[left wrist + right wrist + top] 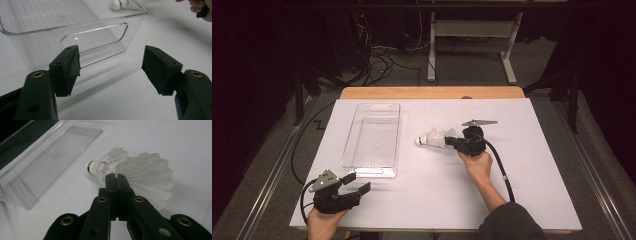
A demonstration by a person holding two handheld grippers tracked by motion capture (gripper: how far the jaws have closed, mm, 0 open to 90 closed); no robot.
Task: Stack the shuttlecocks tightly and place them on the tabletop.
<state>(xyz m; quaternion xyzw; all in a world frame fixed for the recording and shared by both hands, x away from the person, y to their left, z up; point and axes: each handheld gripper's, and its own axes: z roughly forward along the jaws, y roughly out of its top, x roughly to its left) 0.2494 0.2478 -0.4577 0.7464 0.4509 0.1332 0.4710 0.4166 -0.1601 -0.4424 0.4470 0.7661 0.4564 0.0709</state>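
White feathers of a shuttlecock are sitting pinched between the closed jaws of the right tool, so the pick-up step looks to be in hand. That shuttlecock is lying near the middle of the bench, just right of the clear plastic bin. By the near left corner, the left tool is waiting with jaws wide, gripping nothing. Next probably comes lifting the shuttlecock and carrying it left over the bin's rim.

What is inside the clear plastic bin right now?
The clear plastic bin holds nothing except a small mark on its ribbed floor. The shuttlecock lies outside it on the table, pinched by the right tongs.
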